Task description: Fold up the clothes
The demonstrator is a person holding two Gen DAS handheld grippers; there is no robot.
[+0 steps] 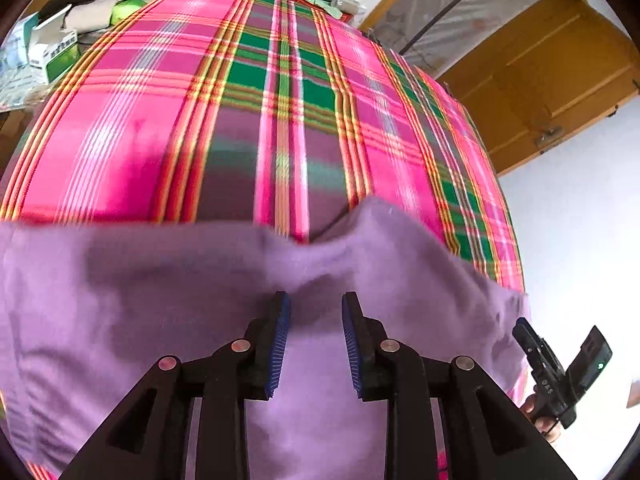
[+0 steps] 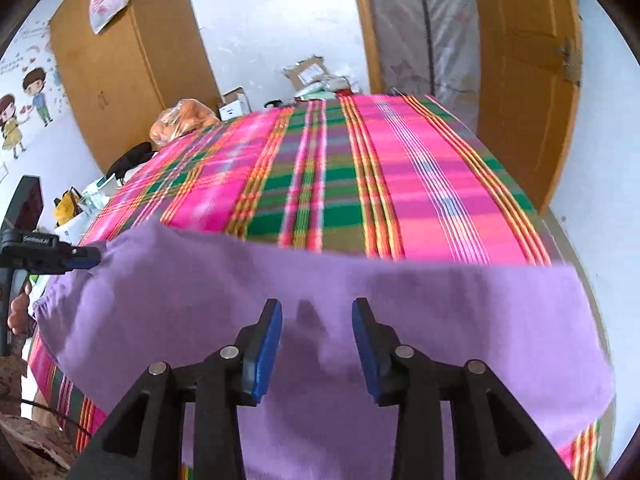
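Observation:
A purple garment lies flat across the near part of a surface covered by a pink and green plaid cloth. Its far edge runs straight across, with a small raised ripple near the middle. My left gripper hovers over the garment, open, with nothing between its blue pads. In the right wrist view the same garment fills the lower half. My right gripper is open above it and holds nothing. The left gripper shows side on at the garment's left corner.
Boxes, dark clothing and a bag of orange fruit crowd the far left side of the plaid surface. Wooden doors and a plastic-wrapped mattress stand behind it. A person's hand shows at the left.

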